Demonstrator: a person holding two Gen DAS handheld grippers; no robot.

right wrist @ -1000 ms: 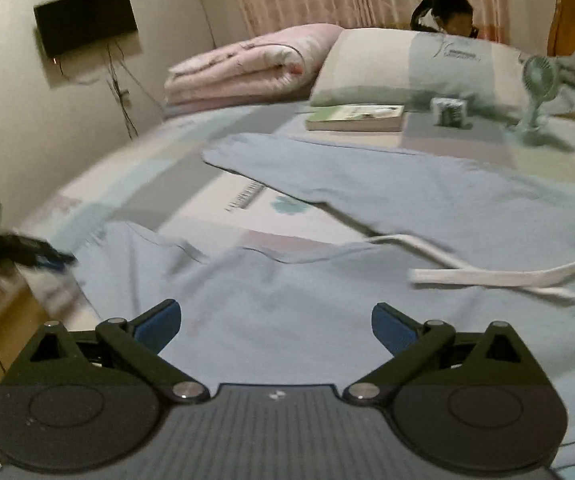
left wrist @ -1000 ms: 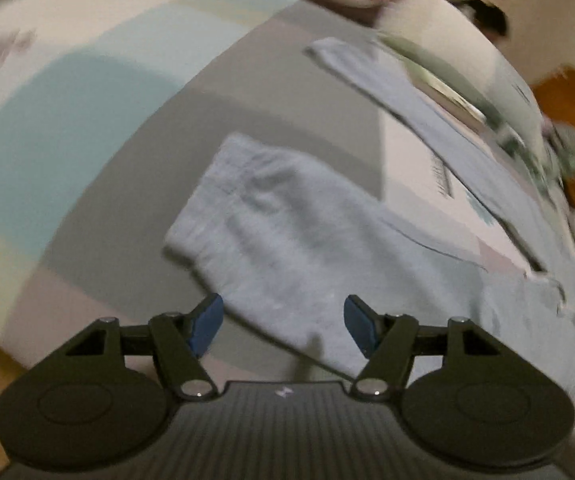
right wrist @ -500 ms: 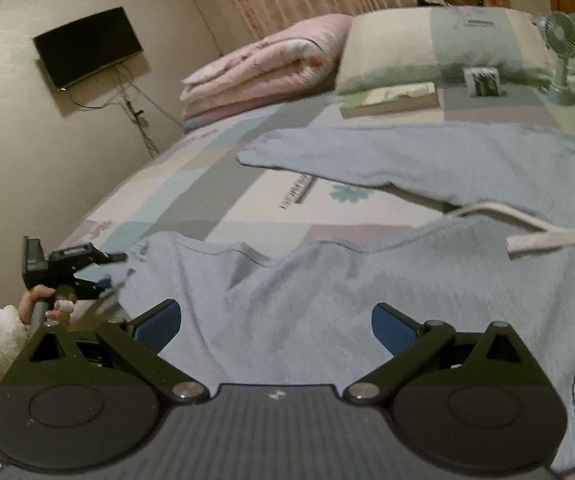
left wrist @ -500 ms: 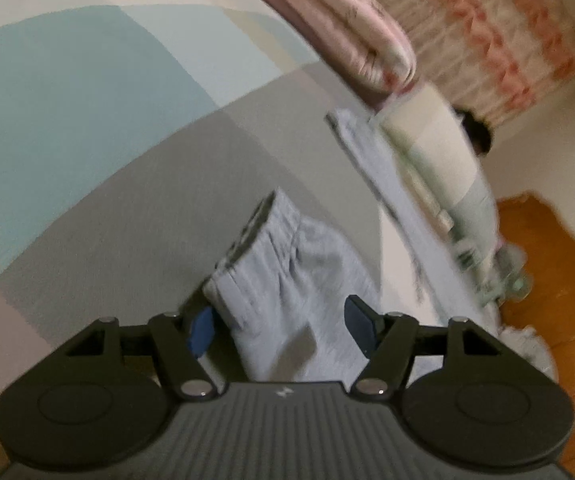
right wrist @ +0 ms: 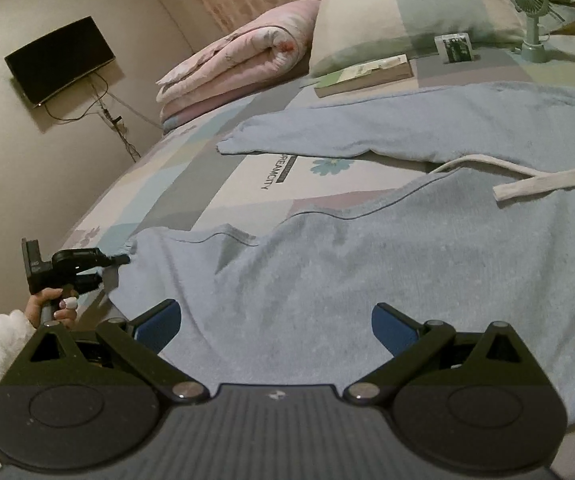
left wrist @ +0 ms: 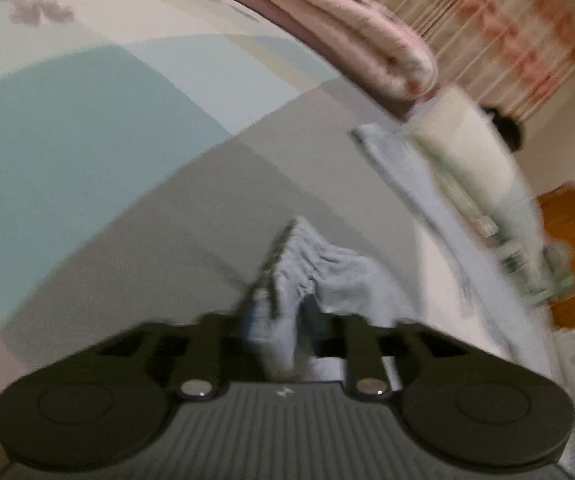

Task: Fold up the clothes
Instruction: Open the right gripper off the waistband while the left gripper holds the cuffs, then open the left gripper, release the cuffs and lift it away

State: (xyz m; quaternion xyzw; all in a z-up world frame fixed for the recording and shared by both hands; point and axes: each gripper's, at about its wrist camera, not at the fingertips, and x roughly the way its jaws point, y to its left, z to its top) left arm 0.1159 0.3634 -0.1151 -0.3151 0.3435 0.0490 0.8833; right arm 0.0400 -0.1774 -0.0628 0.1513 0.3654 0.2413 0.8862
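Pale blue fleece hoodie is lying flat on the bed, its long axis running from lower left to upper right of the right wrist frame, far sleeve pointing left. "TUCANO" is reading on its chest; "DREAMCITY" on the sheet. Left tongs are clenching the near sleeve cuff. Right tongs are hovering spread wide, grasping nothing.
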